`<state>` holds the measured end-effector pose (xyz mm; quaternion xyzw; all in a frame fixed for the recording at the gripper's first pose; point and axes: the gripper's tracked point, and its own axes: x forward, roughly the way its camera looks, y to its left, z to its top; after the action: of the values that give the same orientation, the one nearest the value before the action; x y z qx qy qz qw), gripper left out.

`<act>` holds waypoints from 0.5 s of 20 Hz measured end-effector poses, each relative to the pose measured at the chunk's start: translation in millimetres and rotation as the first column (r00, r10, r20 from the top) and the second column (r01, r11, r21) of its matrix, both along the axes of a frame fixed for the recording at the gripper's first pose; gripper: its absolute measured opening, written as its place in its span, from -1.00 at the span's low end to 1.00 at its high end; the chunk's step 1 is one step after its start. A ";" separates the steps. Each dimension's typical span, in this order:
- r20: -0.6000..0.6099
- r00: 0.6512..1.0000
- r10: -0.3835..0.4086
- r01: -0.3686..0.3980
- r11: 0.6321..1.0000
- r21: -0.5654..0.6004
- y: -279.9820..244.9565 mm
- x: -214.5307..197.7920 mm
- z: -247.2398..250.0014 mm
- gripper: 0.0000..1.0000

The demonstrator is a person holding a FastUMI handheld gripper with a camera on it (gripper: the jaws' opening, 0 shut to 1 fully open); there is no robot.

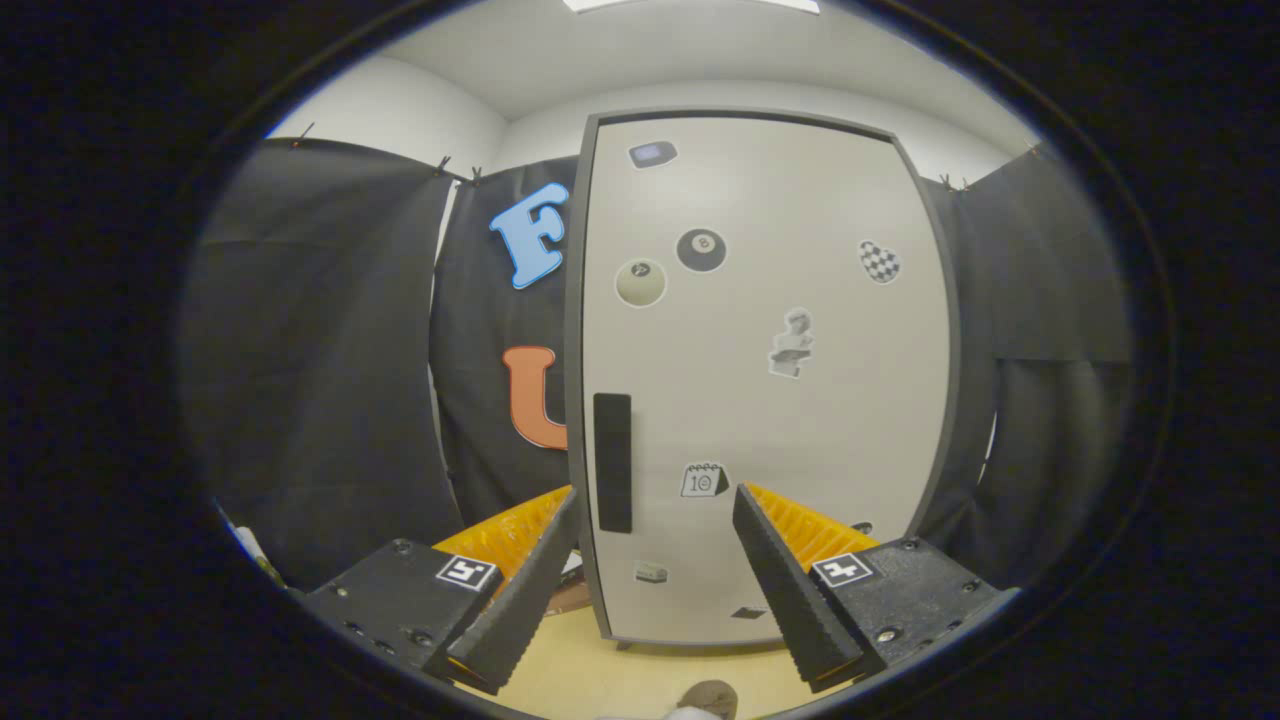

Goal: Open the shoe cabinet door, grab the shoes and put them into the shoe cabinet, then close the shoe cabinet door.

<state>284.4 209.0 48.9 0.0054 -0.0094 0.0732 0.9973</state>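
Observation:
A tall shoe cabinet with a pale door in a dark frame stands straight ahead, its door shut. Several stickers dot the door. A dark vertical handle sits near the door's left edge, beyond my fingers and between them. My gripper is open, with nothing between its fingers, and stands a short way back from the door. A brown rounded thing, perhaps part of a shoe, lies on the floor below and between the fingers; most of it is cut off.
Black cloth walls close in on the left, behind and right of the cabinet. The floor under the cabinet is light wood colour. A small object lies on the floor left of the cabinet's foot, behind the left finger.

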 end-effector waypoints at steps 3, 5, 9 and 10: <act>-0.027 0.999 0.024 -0.024 1.000 0.003 24.9 40.4 -4.4 0.94; -0.039 0.999 0.013 -0.013 1.000 -0.004 32.4 61.0 -7.9 0.78; -0.066 0.998 -0.001 0.001 1.000 -0.006 40.7 84.4 -16.7 0.54; -0.080 0.997 -0.003 0.003 1.000 0.005 41.8 87.4 -18.3 0.47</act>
<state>371.8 250.8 30.6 0.0108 0.0303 0.0714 0.9969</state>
